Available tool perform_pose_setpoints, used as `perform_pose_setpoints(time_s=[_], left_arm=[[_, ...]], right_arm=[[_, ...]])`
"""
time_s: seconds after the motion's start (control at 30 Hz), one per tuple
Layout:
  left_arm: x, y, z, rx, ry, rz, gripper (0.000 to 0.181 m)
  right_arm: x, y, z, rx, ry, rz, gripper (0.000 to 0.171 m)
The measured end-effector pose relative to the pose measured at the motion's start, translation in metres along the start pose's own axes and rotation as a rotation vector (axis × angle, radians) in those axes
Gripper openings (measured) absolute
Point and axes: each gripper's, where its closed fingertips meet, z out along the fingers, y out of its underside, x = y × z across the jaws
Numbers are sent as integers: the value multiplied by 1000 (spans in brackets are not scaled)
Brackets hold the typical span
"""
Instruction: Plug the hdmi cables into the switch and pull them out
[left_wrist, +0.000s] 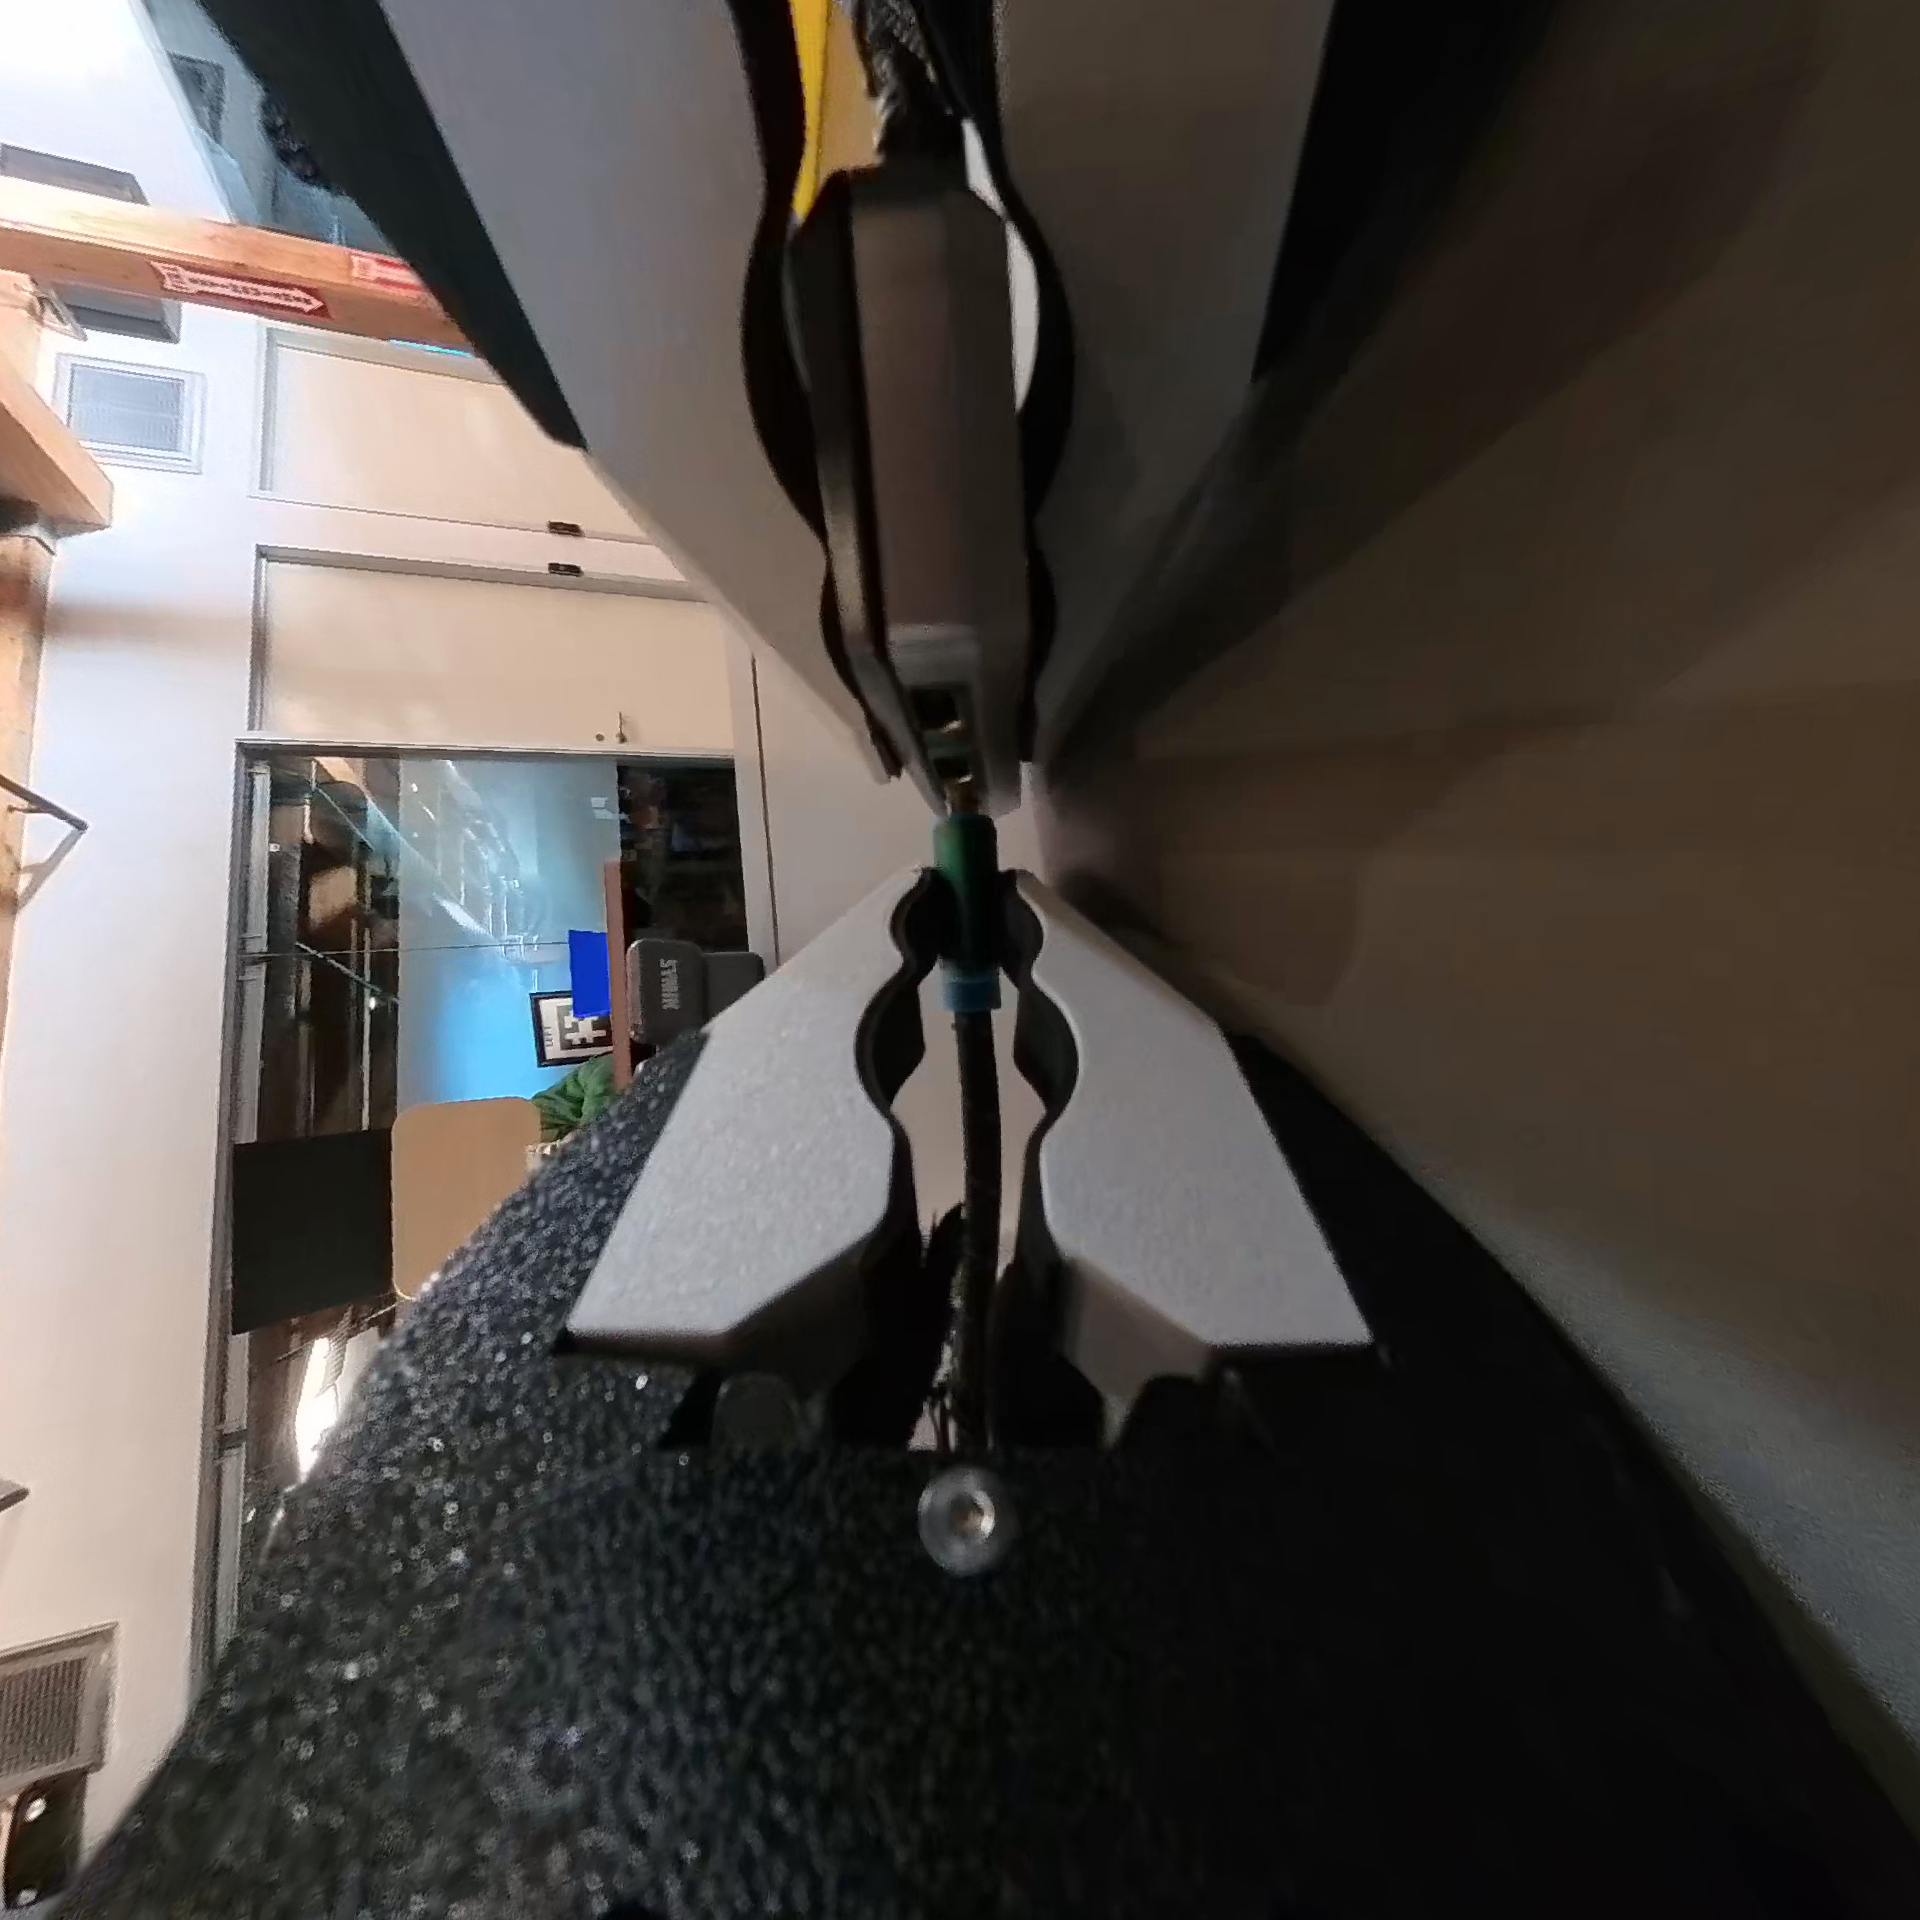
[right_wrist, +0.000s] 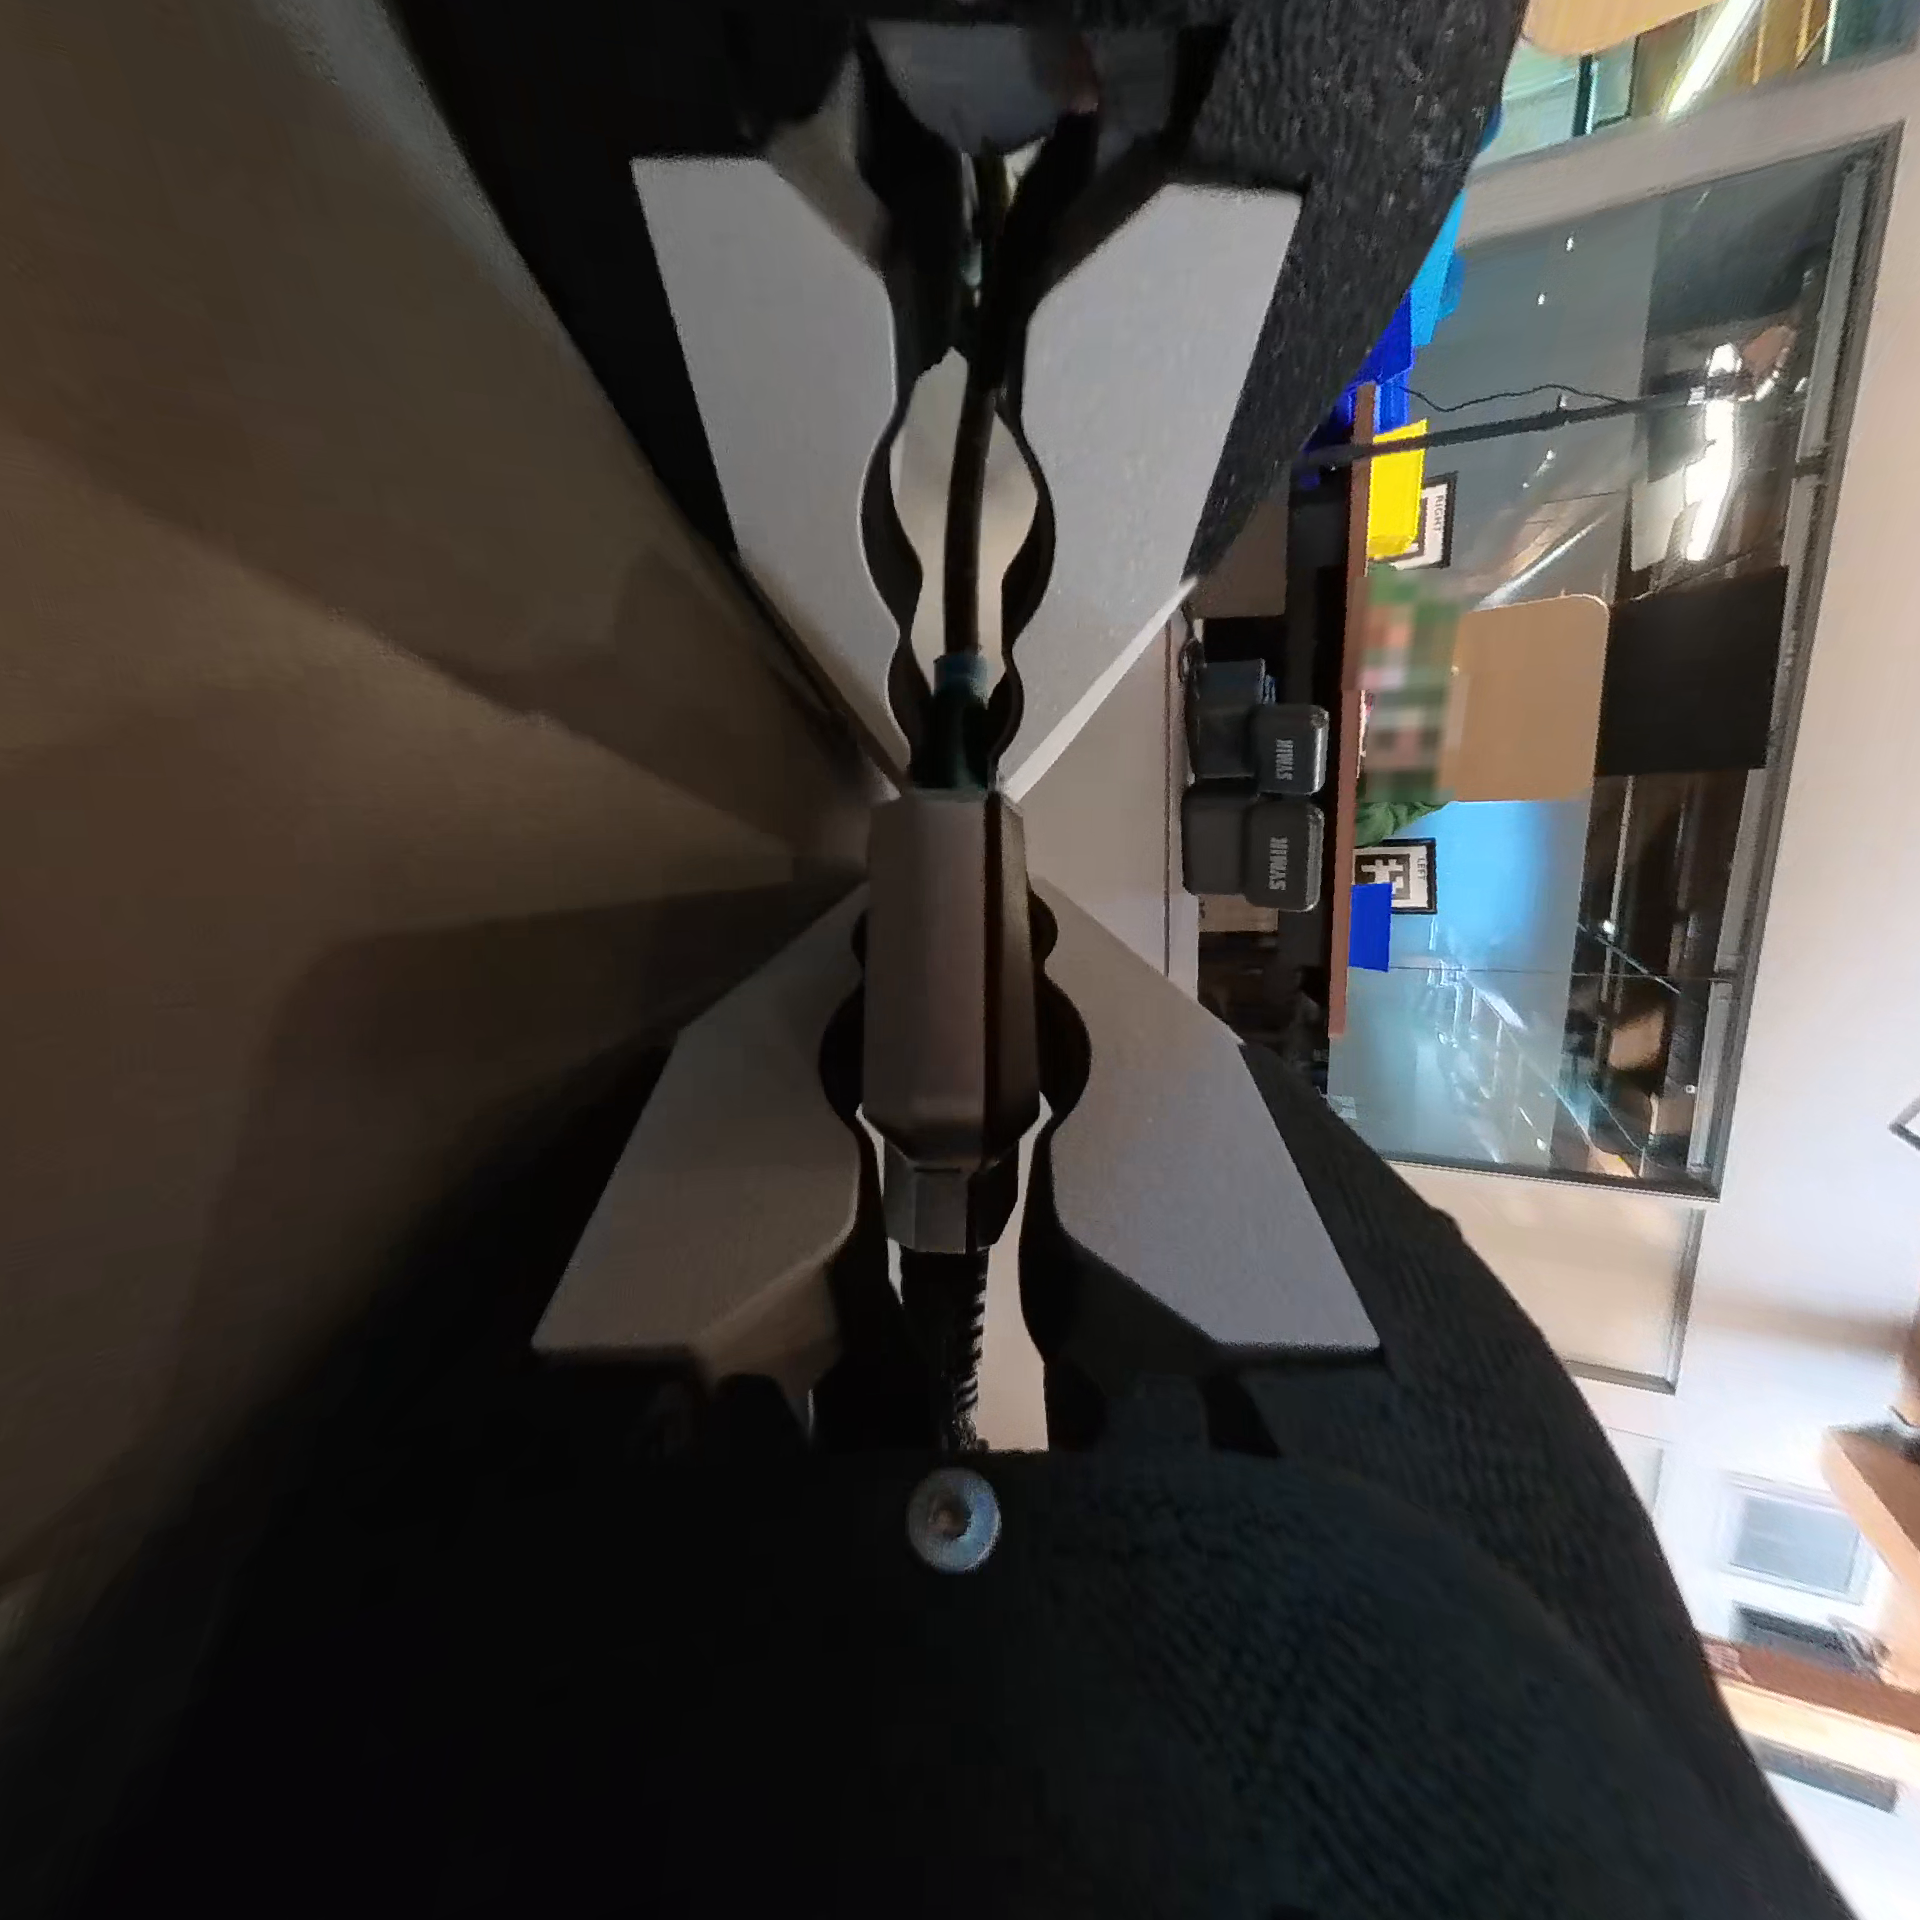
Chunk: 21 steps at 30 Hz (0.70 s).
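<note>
My left gripper (left_wrist: 966, 883) is shut on a small green and blue plug (left_wrist: 964, 847) with a thin black cable (left_wrist: 979, 1101) running back between the fingers. My right gripper (right_wrist: 951, 914) is shut on a grey metal connector body (right_wrist: 935, 966) with a braided black cable (right_wrist: 951, 1340) behind it. The two grippers face each other tip to tip. The plug's metal tip meets the port end of the grey body (left_wrist: 935, 436). I cannot tell how deep it sits. The right gripper (left_wrist: 956, 748) shows at the top of the left wrist view, and the left gripper (right_wrist: 951, 764) with the plug (right_wrist: 951, 727) at the top of the right wrist view.
Both views are turned on their side. A beige table surface (left_wrist: 1558, 831) runs close along the grippers, and it also shows in the right wrist view (right_wrist: 312, 623). Beyond are a glass window (right_wrist: 1558, 727), dark grey boxes (right_wrist: 1257, 810) and a white wall (left_wrist: 125, 935).
</note>
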Motion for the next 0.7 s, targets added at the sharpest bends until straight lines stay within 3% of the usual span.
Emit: perform_pose_setpoints(time_s=[0.17, 0.2, 0.27, 0.33, 0.47, 0.6, 0.7], left_arm=[[-2, 2, 0, -28, -26, 11, 10], [-8, 15, 0, -111, -66, 36, 9], [-16, 73, -10, -299, -100, -27, 9], [-15, 73, -14, -233, -55, -237, 9], [-9, 46, -2, -191, -55, -61, 9], [-11, 51, -2, -201, -59, -131, 9], [-16, 48, -2, -160, -33, -325, 16]], right_arm=[[1, 2, 1, 4, 6, 20, 22], [3, 9, 1, -33, 16, 18, 19], [12, 72, 3, -264, 50, 25, 20], [21, 97, 1, -264, 51, 193, 20], [15, 65, 7, -185, 53, 90, 20], [16, 58, 7, -138, 56, 100, 20], [15, 53, 8, -114, 57, 78, 21]])
